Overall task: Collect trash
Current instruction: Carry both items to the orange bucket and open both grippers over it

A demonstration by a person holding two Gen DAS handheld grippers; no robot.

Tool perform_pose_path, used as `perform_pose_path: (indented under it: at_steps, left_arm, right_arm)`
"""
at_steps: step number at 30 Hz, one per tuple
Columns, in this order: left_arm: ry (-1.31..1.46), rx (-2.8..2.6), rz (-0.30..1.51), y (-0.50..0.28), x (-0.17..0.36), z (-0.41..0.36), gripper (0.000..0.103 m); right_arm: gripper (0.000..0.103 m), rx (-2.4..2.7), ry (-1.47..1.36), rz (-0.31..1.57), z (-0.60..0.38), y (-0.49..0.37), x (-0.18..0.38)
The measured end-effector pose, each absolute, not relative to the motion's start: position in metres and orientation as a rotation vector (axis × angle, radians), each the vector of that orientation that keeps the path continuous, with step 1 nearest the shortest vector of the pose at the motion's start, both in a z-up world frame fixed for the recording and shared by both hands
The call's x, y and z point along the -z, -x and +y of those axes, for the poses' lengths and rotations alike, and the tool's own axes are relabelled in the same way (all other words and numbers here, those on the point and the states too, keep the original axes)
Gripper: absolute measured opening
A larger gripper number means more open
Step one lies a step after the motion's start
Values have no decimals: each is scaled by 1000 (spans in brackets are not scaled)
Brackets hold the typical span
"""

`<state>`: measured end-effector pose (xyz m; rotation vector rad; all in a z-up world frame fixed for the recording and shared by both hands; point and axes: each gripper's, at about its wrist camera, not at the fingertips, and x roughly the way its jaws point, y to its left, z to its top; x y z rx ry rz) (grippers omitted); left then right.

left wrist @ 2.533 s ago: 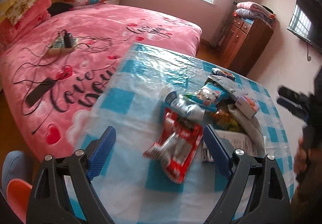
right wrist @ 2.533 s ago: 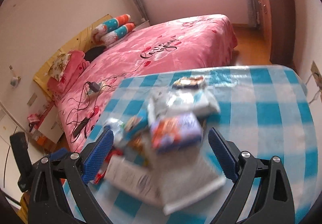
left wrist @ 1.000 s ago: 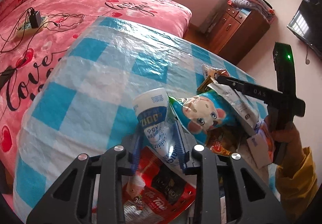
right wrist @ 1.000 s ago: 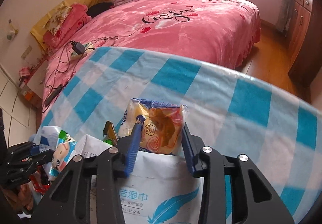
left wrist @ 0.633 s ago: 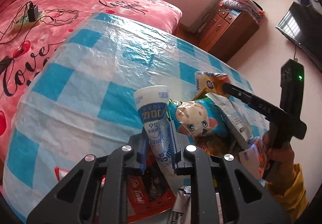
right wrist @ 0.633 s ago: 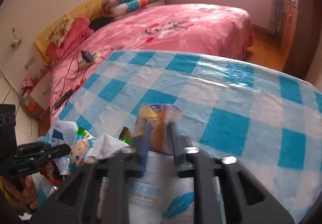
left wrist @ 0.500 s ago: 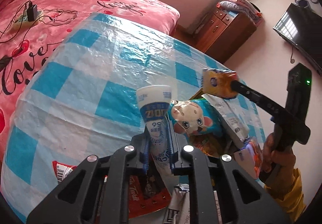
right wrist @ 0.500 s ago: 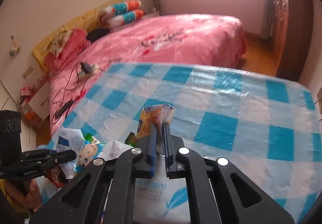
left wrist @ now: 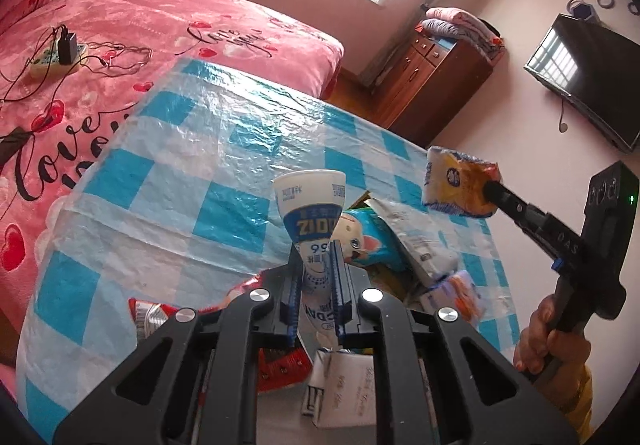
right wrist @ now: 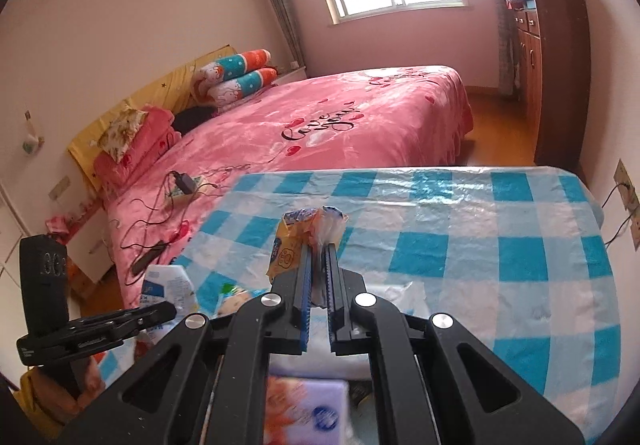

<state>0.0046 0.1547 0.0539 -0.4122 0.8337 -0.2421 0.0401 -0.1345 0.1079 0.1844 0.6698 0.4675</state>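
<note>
Left gripper [left wrist: 316, 277] clamped a squashed cup [left wrist: 311, 205], long axis toward 12 o'clock, held above the checked surface [left wrist: 168, 173]; its label read "ZIOO" and "66" inverted. Right gripper [right wrist: 318, 265] was closed on a yellow wrapper [right wrist: 294, 241], also raised, at 2 o'clock from the cup. Remaining litter, including a blue cartoon packet [left wrist: 368, 241], lay just below at 4 o'clock, nearer the left gripper. The bedspread [left wrist: 120, 33] read "Love you".

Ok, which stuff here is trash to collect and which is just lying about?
Trash:
white cup, in left gripper
yellow snack packet, in right gripper
red wrapper
cartoon packet

Lying about:
power strip
folded blankets
television
</note>
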Motion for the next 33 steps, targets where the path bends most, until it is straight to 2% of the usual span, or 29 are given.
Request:
perform_pose_path:
  at_steps: [12,33]
  left_arm:
    - [435,235,829,36,-61,168,15]
    - [516,162,865,102,-33,227,15]
  right_arm:
    - [7,-506,-220,667,-112,22,-113]
    - [7,-637,-194,762,-30,93,-89]
